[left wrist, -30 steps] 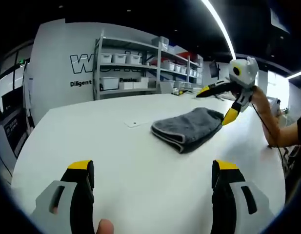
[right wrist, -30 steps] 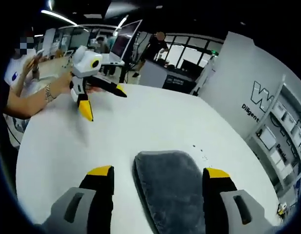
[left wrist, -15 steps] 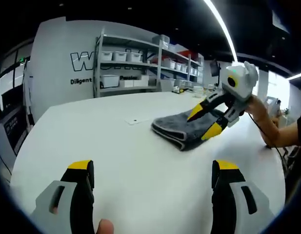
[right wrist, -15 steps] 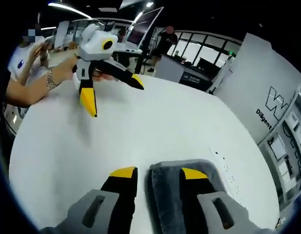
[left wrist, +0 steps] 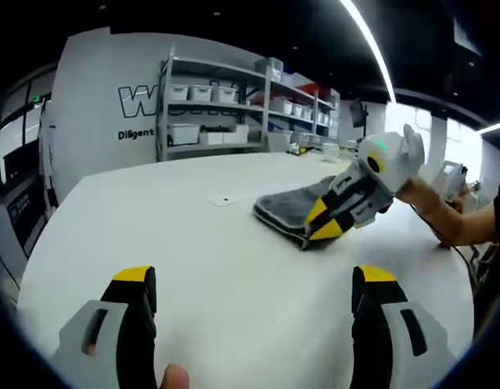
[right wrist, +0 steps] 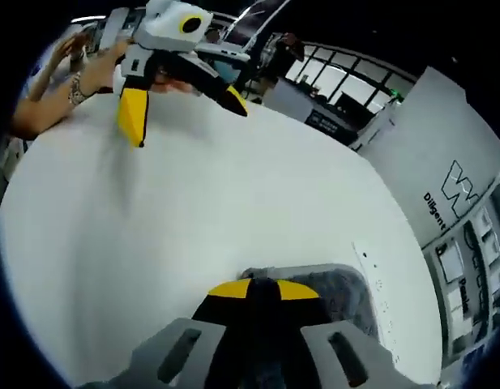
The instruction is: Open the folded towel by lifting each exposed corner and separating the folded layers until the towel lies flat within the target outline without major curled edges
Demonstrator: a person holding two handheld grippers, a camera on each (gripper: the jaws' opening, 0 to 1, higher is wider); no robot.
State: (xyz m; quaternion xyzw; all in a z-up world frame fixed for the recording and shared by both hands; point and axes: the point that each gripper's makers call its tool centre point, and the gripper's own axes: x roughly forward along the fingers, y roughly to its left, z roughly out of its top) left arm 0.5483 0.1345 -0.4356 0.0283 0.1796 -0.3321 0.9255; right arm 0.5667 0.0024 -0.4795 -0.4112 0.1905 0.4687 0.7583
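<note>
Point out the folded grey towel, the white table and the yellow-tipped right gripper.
folded grey towel (left wrist: pixel 286 211): left gripper view, on its top layer.
white table (left wrist: pixel 201 267): left gripper view, on its bare surface.
yellow-tipped right gripper (left wrist: pixel 318 224): left gripper view, between its fingertips, shut on the towel's edge.

Right gripper (right wrist: pixel 256 288): jaws closed together, yellow tips touching, gray cloth at the fingertips. Left gripper (left wrist: pixel 254 279): jaws spread wide, nothing between the fingers.
</note>
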